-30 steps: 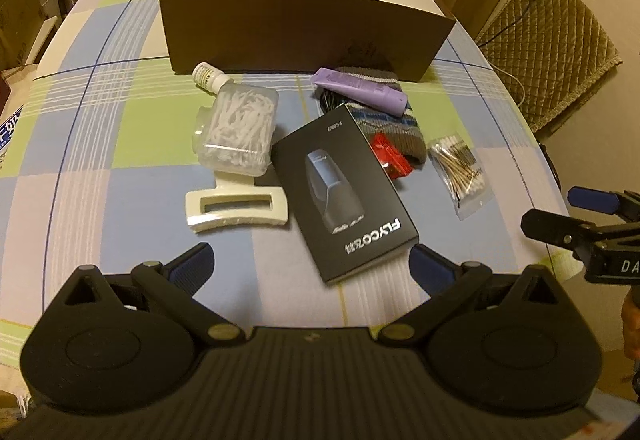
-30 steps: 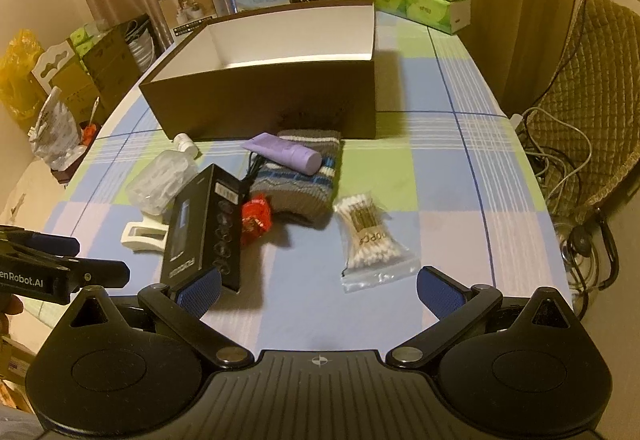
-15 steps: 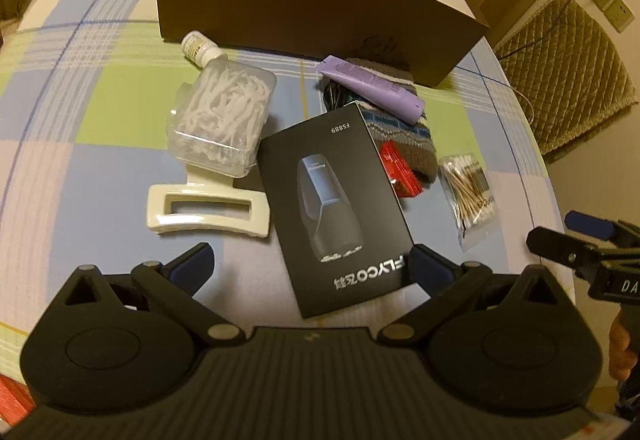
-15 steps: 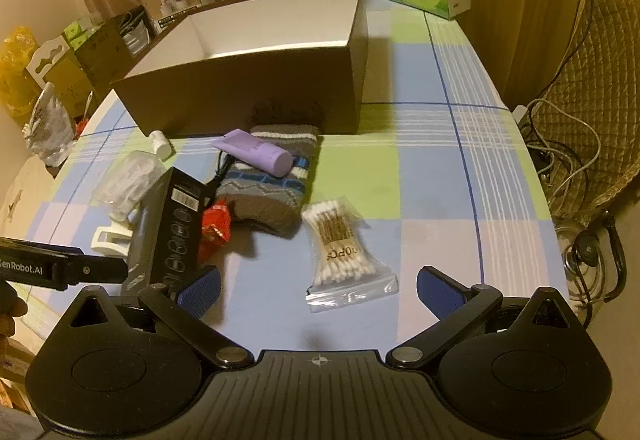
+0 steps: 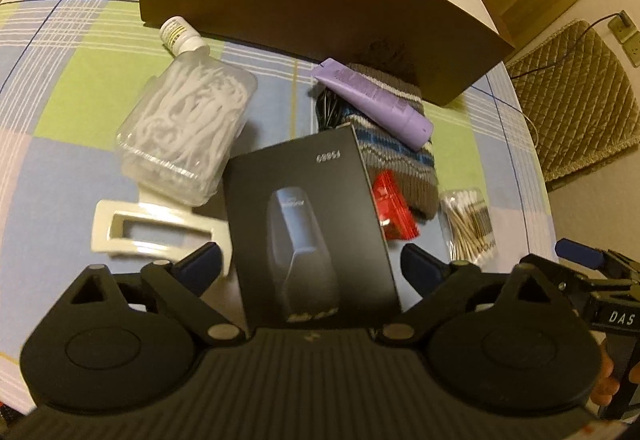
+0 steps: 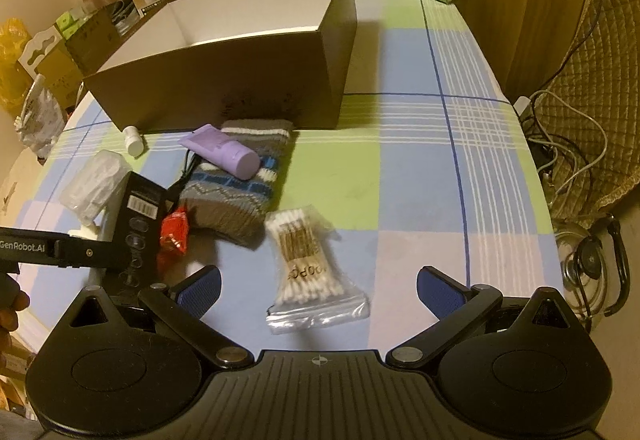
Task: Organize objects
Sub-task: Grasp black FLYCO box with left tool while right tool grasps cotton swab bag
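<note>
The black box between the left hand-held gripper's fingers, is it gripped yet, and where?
Not yet. The left hand-held gripper is closing around the black box, straddling its long sides, pads apparently still apart from it.

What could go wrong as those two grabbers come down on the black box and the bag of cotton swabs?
The left gripper is closing around the black box, which leans on a red packet and a cream clip; lifting could drag them. The right gripper is open over the cotton swab bag; the slick plastic might slip. The two grippers are close and could bump.
</note>
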Demonstrator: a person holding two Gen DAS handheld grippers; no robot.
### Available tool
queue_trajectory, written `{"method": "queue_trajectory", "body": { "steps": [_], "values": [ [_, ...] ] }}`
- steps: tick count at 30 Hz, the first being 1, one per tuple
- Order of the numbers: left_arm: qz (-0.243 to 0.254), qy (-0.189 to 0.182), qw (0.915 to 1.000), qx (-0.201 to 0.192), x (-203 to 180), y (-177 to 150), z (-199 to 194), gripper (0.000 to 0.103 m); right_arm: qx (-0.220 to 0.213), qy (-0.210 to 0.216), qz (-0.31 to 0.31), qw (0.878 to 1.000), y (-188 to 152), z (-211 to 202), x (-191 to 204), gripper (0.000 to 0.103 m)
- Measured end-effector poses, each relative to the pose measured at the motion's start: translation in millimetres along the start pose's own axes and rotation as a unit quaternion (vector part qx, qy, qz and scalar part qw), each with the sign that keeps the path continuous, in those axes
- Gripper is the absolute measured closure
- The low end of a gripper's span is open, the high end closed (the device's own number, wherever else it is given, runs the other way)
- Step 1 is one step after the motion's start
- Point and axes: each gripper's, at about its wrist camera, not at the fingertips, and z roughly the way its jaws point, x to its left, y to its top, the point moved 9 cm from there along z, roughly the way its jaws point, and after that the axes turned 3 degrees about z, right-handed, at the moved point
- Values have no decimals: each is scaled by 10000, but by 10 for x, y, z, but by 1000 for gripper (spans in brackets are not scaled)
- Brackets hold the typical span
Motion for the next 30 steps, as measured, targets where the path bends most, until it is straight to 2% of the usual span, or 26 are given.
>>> {"method": "queue_trajectory", "body": {
  "steps": [3,6,14,16,23,26,30],
  "values": [
    [92,142,9998,-69,-28,62,45,13,70,14,-36,10000,28,64,-46,2],
    [180,350,9991,-133,-25,101,57,20,173,-21,-52,9998,47,146,-95,2],
    [62,448,9989,-115,-10,90,-3,22,258,138,-344,9990,105,317,-114,4],
    [107,466,9987,-175,-25,100,-52,23,255,246,-500,9981,116,355,-75,24],
    [293,598,9971,-358,-111,140,-219,24,416,376,-988,9935,62,533,20,45],
    [323,662,9963,-437,-134,137,-266,24,468,392,-1130,9917,33,601,48,56],
    [349,707,9957,-480,-131,125,-314,24,545,480,-1224,9898,-10,647,78,77]
  ]
}}
